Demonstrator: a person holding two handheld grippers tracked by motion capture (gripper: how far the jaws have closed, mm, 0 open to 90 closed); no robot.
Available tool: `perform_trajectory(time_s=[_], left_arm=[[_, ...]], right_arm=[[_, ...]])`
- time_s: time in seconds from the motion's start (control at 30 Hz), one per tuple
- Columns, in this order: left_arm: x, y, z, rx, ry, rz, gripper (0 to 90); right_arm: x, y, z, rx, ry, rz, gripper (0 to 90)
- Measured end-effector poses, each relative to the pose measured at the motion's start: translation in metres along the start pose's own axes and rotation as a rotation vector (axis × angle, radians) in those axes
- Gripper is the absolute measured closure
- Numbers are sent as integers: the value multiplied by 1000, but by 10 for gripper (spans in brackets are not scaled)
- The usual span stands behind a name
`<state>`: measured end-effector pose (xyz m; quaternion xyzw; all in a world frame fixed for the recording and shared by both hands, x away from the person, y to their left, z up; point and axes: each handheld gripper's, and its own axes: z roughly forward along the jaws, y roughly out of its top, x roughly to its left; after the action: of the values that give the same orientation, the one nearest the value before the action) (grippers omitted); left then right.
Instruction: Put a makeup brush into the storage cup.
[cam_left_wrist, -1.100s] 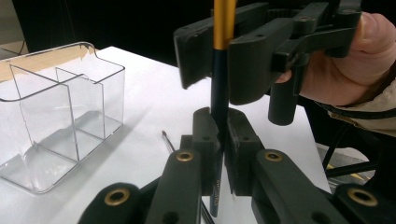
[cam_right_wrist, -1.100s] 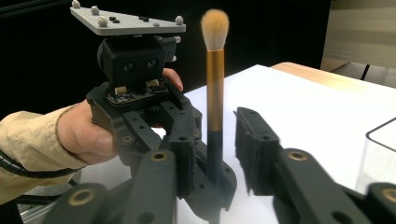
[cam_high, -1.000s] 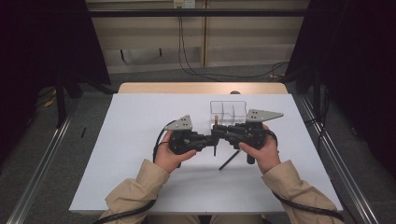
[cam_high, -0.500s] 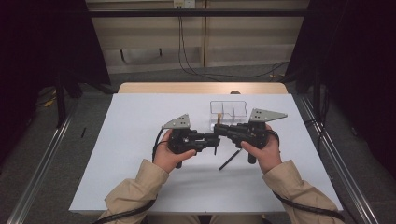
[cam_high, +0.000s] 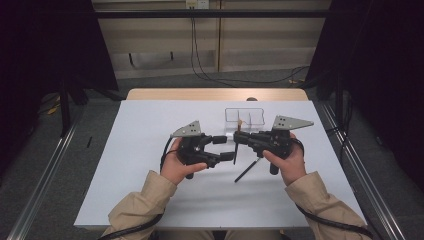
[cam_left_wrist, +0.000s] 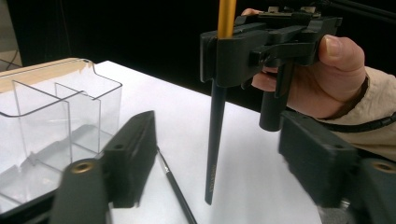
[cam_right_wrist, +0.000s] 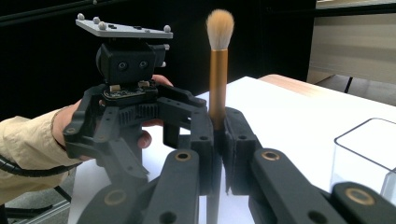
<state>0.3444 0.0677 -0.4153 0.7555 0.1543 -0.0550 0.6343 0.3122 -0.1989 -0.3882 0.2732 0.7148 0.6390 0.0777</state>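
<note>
Two hand-held black grippers met above the middle of a broad white rectangular table (cam_high: 150, 150), the largest item in the high view. A clear plastic organiser box with upright partitions (cam_high: 244, 116) stood on the table just beyond the grippers. The right gripper (cam_high: 239, 139) had its jaws clamped on a makeup brush with a black tapered handle, gold metal ferrule and pale bristle tuft (cam_right_wrist: 218, 84), holding it upright with the tuft on top and the handle tip hanging just above the table surface. The left gripper (cam_high: 229, 147) faced it from just beside the brush; its jaws had just been opening and stood apart with the handle seen between them, their pads not pressing on it. A thin black brush (cam_high: 248, 170) lay flat on the table near the right hand (cam_high: 285, 162).
</note>
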Motion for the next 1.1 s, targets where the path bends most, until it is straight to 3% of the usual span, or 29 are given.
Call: perform_trajectory(time_s=[0.27, 0.43, 0.53, 0.73, 1.1], left_arm=[[4, -3, -9, 17, 21, -27, 83], [3, -3, -16, 11, 34, -4, 39], [3, -3, -23, 18, 32, 36, 8], [7, -4, -38, 25, 58, 47, 1], [11, -11, -61, 72, 114, 107, 1]], right_arm=[[-1, -1, -1, 6, -9, -7, 837], [-1, -2, 1, 10, -5, -11, 837], [-2, -2, 0, 11, -8, -12, 837], [-2, -2, -2, 15, -16, -20, 837], [-4, -1, -5, 17, -25, -24, 837]])
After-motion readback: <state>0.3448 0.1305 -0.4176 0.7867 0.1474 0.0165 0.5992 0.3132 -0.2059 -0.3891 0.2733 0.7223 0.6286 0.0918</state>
